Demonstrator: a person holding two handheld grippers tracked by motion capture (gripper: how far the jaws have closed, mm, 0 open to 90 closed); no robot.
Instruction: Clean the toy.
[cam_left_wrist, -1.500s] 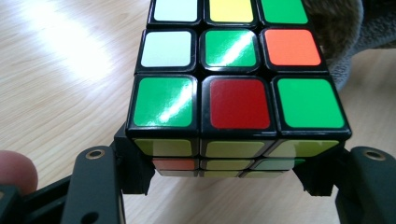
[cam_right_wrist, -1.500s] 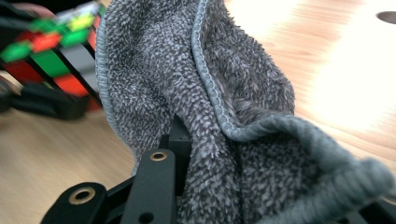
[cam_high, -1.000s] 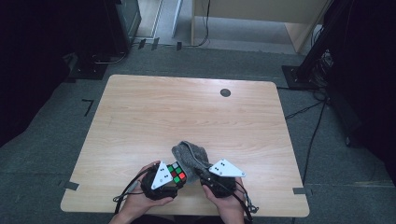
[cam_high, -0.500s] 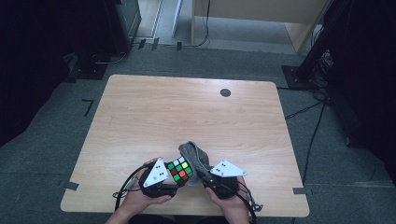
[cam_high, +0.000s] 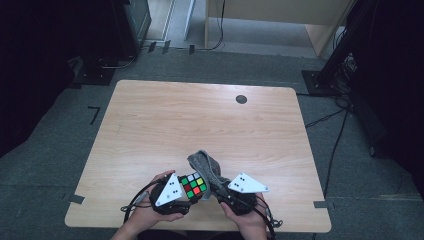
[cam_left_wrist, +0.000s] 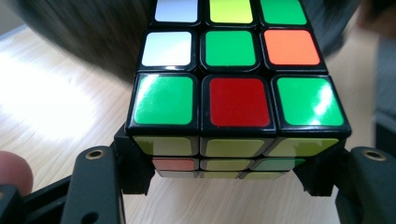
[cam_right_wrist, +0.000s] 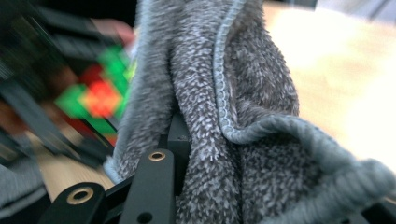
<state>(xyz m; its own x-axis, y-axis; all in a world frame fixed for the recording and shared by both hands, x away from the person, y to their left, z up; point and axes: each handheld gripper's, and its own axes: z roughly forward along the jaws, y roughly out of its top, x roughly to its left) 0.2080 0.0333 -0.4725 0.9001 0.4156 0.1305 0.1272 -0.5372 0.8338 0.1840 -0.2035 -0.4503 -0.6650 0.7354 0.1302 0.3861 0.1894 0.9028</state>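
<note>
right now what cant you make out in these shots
- Rubik's cube, left gripper view: underside hidden against the table; far faces turned away.
- Grey cloth, right gripper view: drapes over the right gripper, covering its far jaw.
- Right gripper view: cube and left gripper blurred.

We hold both grippers low at the near edge, our forearms coming in side by side. Our left hand (cam_high: 145, 216) wraps the left gripper (cam_high: 186, 192), whose jaws are clamped on a puzzle cube (cam_left_wrist: 236, 88). Our right hand (cam_high: 248, 220) grasps the right gripper (cam_high: 217, 189), its jaws pinched on a grey cloth (cam_right_wrist: 224, 116). The grippers angle inward, tips close together.
</note>
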